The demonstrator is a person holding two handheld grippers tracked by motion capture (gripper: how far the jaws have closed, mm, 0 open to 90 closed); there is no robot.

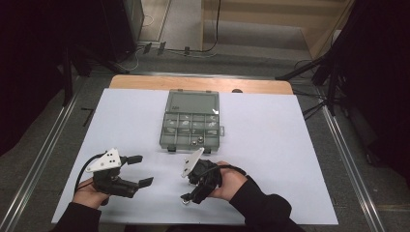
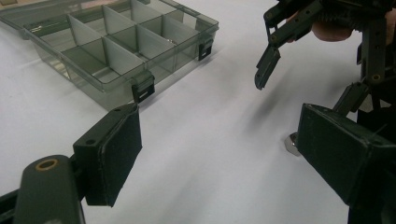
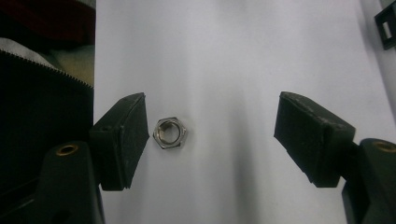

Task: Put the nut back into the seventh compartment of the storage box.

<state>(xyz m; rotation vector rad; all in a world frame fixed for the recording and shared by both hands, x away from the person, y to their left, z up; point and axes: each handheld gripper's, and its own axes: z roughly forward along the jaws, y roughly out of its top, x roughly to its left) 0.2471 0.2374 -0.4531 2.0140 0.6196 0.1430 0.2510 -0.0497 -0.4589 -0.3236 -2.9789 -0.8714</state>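
1. My left gripper (image 1: 140,170) hovers over the sheet (image 1: 290,159) at the near left, jaws wide apart and holding nothing. It is near the right gripper; if I drift it rightward the two could knock together over the nut.

2. The nut (image 3: 170,133) lies flat on the sheet near the front edge, between the jaws of my right gripper (image 3: 211,135), which stand well apart. It sits just beside the left pad, well away from the right one. If I close from here, I expect one pad will meet it first and shove it sideways, or tip it up on edge so it rolls off.

3. The nut is thin and lies flat. If the pads come in too high they may close above it and clamp nothing; too low and they scrape the sheet and drag it.

4. The box (image 1: 191,121) stands open farther back, near centre, with small compartments. A loose hold could drop the nut on the way, or into the wrong cell.
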